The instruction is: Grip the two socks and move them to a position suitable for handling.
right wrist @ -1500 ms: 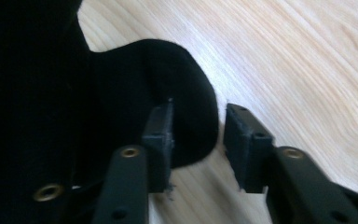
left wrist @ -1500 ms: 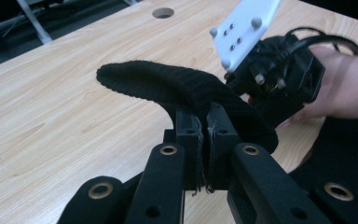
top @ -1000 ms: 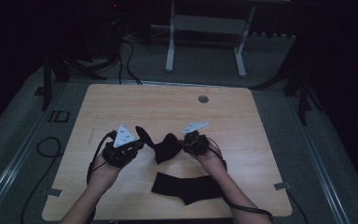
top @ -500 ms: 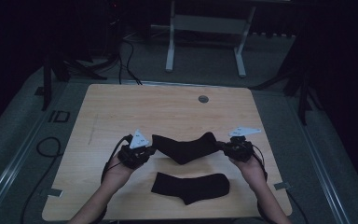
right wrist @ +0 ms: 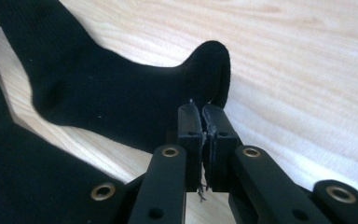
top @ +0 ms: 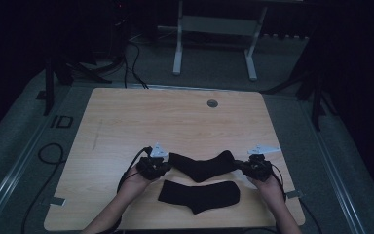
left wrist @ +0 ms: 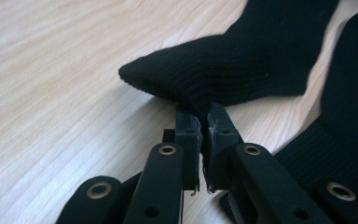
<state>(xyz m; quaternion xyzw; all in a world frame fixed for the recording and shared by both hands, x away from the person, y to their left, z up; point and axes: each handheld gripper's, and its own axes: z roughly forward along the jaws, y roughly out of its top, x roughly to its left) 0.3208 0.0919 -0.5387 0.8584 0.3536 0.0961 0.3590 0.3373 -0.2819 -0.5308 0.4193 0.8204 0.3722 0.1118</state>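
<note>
Sock [top: 202, 165] now stretched, between hand-held grippers

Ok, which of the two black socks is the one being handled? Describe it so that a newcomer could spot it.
On the wooden table, near the person's edge, two black socks lie one behind the other. The one being handled is the farther sock, stretched sideways between the left gripper and the right gripper, each shut on one end. The nearer sock lies loose, with nothing touching it.
</note>
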